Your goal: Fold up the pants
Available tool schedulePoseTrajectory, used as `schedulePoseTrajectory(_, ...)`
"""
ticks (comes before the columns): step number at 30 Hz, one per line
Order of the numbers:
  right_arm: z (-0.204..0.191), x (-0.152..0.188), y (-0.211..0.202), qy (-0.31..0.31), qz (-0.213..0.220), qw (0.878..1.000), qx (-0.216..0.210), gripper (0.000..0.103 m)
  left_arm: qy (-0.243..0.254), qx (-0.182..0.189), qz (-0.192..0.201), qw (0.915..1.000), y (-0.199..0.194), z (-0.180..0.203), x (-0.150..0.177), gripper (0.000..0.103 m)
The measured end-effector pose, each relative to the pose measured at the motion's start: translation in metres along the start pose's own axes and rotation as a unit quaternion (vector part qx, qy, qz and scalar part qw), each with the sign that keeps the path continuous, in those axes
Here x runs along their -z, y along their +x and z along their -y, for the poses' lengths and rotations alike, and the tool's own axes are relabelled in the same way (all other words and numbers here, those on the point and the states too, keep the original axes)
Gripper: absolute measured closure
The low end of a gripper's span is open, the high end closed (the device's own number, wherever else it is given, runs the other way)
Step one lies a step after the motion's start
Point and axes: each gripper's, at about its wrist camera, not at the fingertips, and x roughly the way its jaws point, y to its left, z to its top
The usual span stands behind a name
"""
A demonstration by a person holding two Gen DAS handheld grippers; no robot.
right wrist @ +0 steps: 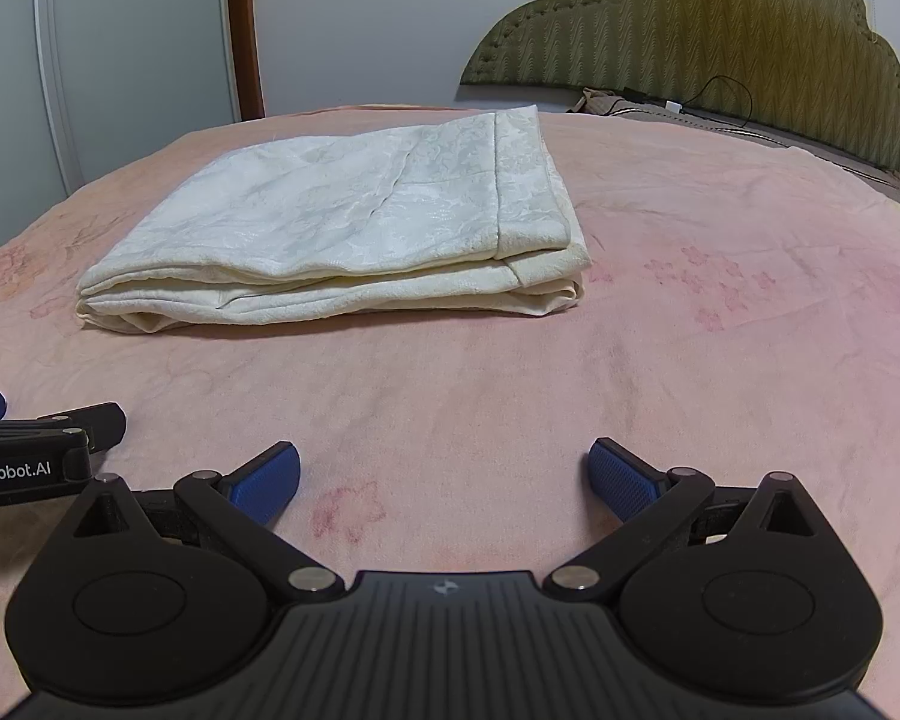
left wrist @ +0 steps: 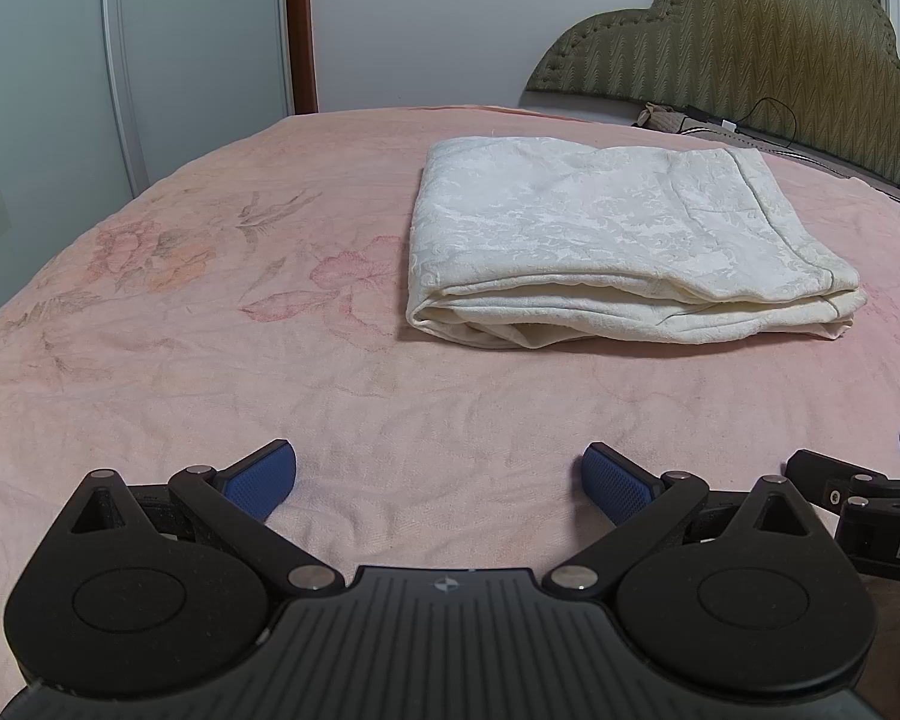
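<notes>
Left wrist view: left gripper [left wrist: 439,480] spread wide, pinching nothing, low over pink bedspread [left wrist: 210,330]. Folded cream pants [left wrist: 618,252] right of centre, well apart from fingertips. Right gripper cut off at lower-right edge.

Right wrist view: right gripper [right wrist: 444,477] spread, holding nothing. Pants [right wrist: 342,228] upper left of centre; bare bedspread [right wrist: 720,330] to the right. Headboard [right wrist: 720,18] upper right, clipped by frame.

Soft, even indoor light (sharp focus); fisheye bends the edges.
</notes>
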Motion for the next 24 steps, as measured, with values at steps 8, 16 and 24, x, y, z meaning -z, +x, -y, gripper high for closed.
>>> schedulePoseTrajectory(8, 0.0000, 0.0001, 0.0002, 0.000, 0.000, 1.000, 0.000, 0.000, 0.002, -0.001, 0.000, 1.0000, 0.0002, -0.0001, -0.0002, 0.000)
schedulePoseTrajectory(16, 0.0004, 0.0002, 0.0004, 0.000, 0.000, 1.000, -0.001, 0.000, 0.000, 0.001, 0.000, 1.0000, -0.0006, -0.0009, 0.0001, 0.000)
schedulePoseTrajectory(24, 0.0080, -0.0020, 0.0013, 0.002, 0.002, 1.000, -0.018, 0.000, -0.010, -0.037, 0.002, 0.9993, -0.0035, 0.0023, 0.0004, 0.000)
